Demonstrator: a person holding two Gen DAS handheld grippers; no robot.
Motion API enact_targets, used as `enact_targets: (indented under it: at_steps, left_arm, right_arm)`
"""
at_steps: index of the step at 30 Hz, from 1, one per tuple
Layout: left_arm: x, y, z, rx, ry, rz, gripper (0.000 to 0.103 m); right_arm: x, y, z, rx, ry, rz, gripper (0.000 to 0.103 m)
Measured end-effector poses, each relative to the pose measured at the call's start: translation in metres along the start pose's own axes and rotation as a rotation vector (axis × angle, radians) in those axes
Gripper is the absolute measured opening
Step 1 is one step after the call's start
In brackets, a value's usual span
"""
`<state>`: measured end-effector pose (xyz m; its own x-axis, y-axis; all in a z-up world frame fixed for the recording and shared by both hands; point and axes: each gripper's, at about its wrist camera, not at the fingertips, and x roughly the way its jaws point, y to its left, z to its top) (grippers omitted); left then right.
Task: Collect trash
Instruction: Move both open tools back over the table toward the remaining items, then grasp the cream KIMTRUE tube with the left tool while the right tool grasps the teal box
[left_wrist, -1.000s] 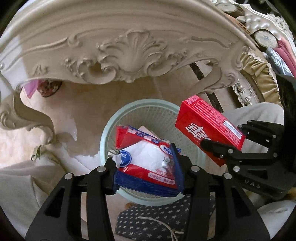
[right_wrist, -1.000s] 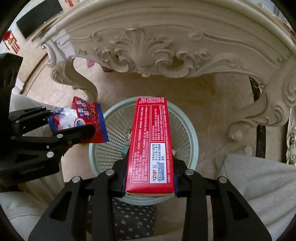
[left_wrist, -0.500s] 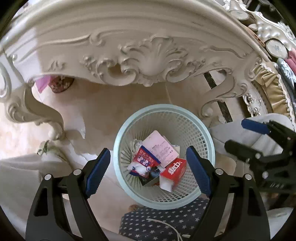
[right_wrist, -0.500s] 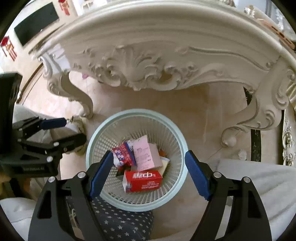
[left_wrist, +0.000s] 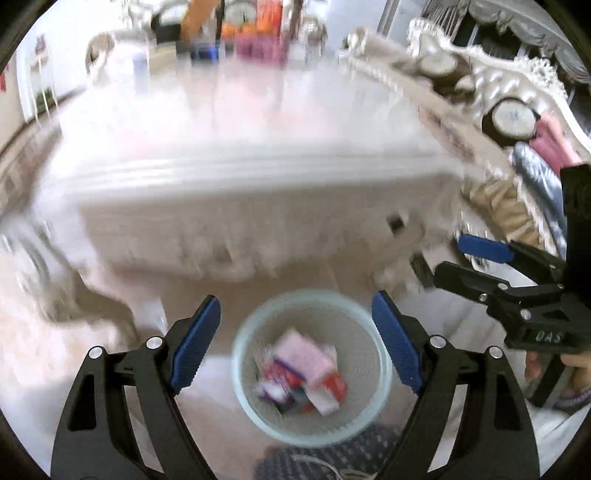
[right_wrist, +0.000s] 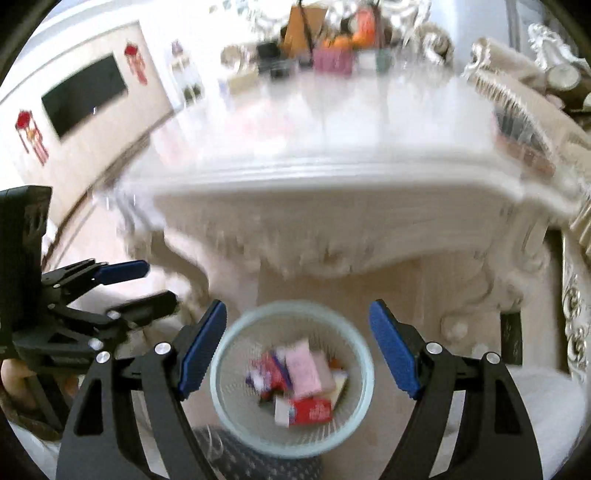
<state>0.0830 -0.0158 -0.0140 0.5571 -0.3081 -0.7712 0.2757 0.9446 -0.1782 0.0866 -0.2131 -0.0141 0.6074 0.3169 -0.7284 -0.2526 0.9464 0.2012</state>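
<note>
Lying in a heap at the bottom of the pale green mesh basket (left_wrist: 384, 373), the collected trash is seen at 6 o'clock in both wrist views. A red carton (right_wrist: 309, 411) is found at the near side of the heap, a pink packet (right_wrist: 303, 368) across its middle, and a red and blue wrapper (right_wrist: 266, 373) at its 9 o'clock side; all are blurred, and finer print cannot be read. The basket is set on the beige floor (right_wrist: 421, 280), just in front of the carved white table (right_wrist: 332, 192), whose edge spans each view from 9 to 3 o'clock. A star-patterned dark cloth (right_wrist: 255, 465) is touched by the basket's near rim at 6 o'clock.

The left gripper (left_wrist: 295, 345) is held above the basket with its blue pads spread wide and nothing between them; the basket is framed by the two fingers. The right gripper (right_wrist: 297, 349) is likewise held wide apart and empty over the basket. In the left wrist view the right gripper (left_wrist: 465, 260) is seen at 3 o'clock, its fingers apart. In the right wrist view the left gripper (right_wrist: 142, 286) is seen at 9 o'clock, also parted.

Blurred coloured items (left_wrist: 255, 40) are ranged along the far side of the tabletop at 12 o'clock. A dark wall panel (right_wrist: 83, 94) is visible at 10 o'clock in the right wrist view.
</note>
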Motion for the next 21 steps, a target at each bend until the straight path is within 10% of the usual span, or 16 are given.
enact_targets:
  at_steps: [6, 21]
  left_arm:
    - [-0.012, 0.055, 0.104, -0.029, -0.173, 0.102, 0.082]
    - [0.097, 0.180, 0.306, -0.015, -0.148, 0.273, 0.082]
  right_arm:
    - [-0.003, -0.035, 0.090, 0.056, -0.160, -0.102, 0.078]
    - [0.108, -0.089, 0.282, 0.103, -0.183, -0.159, 0.080]
